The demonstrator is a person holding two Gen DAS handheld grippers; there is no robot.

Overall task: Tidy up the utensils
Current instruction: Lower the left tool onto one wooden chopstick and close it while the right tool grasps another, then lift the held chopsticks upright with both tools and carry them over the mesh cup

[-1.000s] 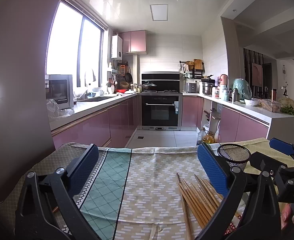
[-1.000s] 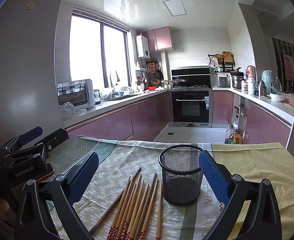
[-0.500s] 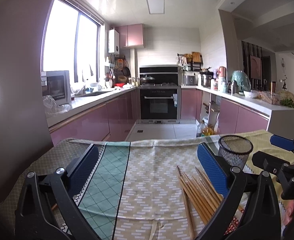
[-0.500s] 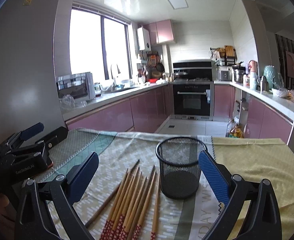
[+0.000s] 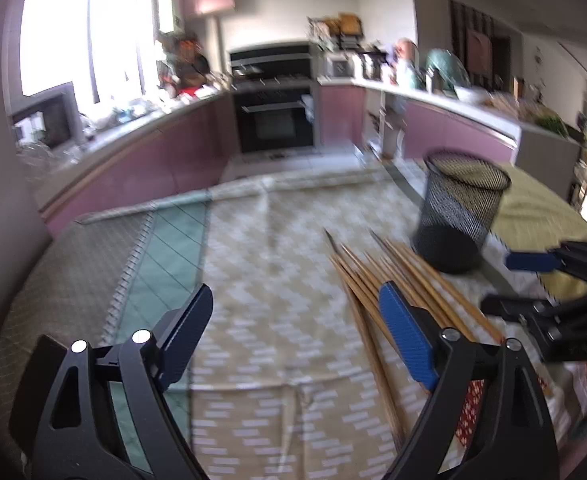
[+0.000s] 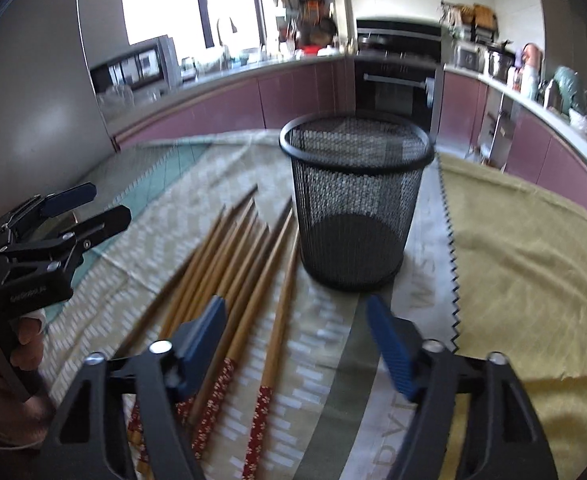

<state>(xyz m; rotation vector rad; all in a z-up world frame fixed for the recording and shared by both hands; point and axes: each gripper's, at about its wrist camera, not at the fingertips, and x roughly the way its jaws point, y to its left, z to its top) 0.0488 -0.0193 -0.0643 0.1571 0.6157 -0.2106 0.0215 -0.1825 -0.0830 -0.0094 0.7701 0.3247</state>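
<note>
Several wooden chopsticks [image 6: 237, 264] with red patterned ends lie side by side on the tablecloth, tips pointing away; they also show in the left wrist view [image 5: 377, 280]. A black mesh cup [image 6: 355, 204] stands upright and empty just right of them, also in the left wrist view [image 5: 459, 216]. My right gripper [image 6: 297, 340] is open and empty, low over the chopsticks' near ends. My left gripper [image 5: 293, 328] is open and empty above the cloth, left of the chopsticks.
The table carries a patchwork cloth: teal checks [image 5: 165, 248] at left, beige pattern in the middle, yellow cloth [image 6: 525, 264] at right. Behind the table edge is a kitchen with pink cabinets [image 6: 229, 108] and an oven [image 5: 273, 120].
Both grippers have tilted down and moved forward toward the table. The chopsticks and mesh cup now appear larger and closer. Both stay open and empty.
</note>
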